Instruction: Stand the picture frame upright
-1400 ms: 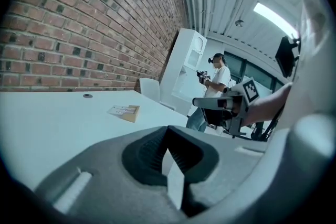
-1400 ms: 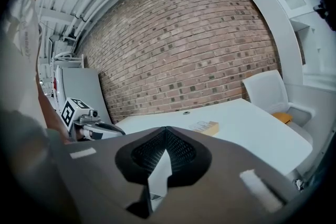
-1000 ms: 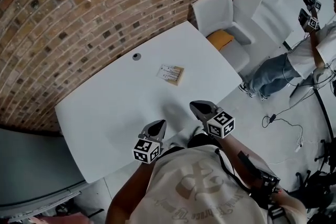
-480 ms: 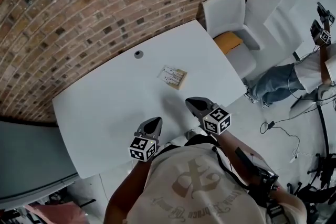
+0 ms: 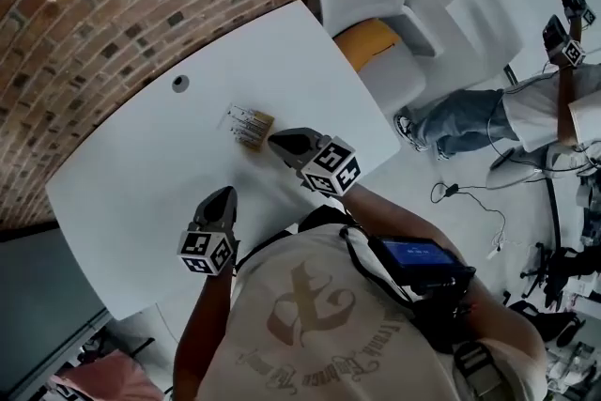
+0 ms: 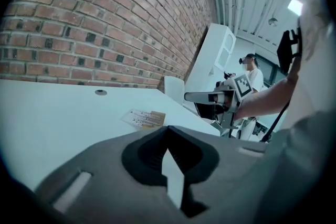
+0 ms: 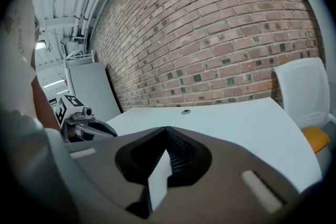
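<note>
Lying flat on the table [image 5: 141, 192], the picture frame [image 5: 249, 125], just beside the right gripper [image 5: 278, 143], is hidden in that gripper's view; its jaws and those of the left gripper [image 5: 223, 196] are together, empty.

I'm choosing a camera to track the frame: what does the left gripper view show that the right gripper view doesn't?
Only the left gripper view: the picture frame lying flat on the white table, and the right claw. Only the right gripper view: the left claw and a chair's orange cushion. Both: table, brick wall, round grommet, and each view's own claw shut and empty.
</note>
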Demonstrator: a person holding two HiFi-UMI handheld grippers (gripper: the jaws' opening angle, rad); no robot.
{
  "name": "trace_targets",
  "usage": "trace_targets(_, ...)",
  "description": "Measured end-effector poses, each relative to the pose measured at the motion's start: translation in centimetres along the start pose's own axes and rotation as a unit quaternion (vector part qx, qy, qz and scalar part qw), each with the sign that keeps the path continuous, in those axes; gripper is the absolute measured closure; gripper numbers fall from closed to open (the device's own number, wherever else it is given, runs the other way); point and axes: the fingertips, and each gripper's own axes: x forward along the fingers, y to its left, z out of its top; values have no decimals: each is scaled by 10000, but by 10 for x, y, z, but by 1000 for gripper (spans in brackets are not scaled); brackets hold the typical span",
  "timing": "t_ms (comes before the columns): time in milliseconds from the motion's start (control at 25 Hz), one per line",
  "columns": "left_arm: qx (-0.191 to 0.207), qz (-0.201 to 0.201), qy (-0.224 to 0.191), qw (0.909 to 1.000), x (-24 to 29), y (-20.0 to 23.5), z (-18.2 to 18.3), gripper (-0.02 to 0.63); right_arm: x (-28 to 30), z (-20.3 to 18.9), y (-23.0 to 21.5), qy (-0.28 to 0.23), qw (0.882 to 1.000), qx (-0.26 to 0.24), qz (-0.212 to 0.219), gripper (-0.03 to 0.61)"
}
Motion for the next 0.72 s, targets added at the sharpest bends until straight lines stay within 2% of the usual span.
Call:
trace_targets(480, -785, 465, -21, 9958, 69, 3, 16, 611, 36, 9, -60, 508, 9958, -210, 734, 569)
trace_targets(720, -1242, 1010, 342, 9865, 87, 13, 7, 611, 52, -1, -72, 854, 9908, -260, 1013, 569)
